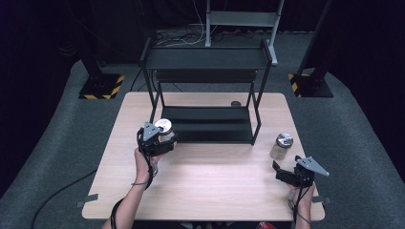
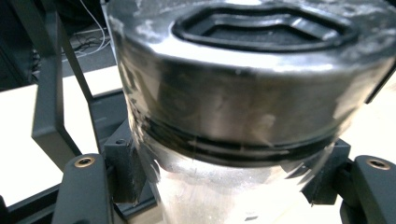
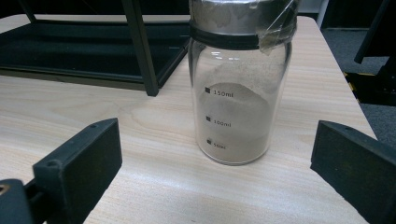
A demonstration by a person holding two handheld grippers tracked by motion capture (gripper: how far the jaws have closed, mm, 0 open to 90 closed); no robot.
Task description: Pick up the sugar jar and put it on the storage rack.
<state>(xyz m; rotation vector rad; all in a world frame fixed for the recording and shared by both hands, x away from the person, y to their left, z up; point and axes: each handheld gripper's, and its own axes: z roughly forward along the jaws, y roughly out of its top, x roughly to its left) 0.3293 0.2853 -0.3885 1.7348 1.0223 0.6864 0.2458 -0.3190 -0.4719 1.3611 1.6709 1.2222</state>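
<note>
Left tool (image 1: 160, 138) | clamps jar (image 2: 243, 93) | rack (image 1: 210, 125) just beyond

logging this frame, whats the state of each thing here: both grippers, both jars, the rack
left gripper: shut on the left jar, at the rack's front left corner
left jar: lid on, held between the jaws
right gripper: open, jaws wide apart, holding nothing
right jar: upright on the table, lid on, partly filled with pale powder
rack: standing on the table, lower shelf bare
</note>
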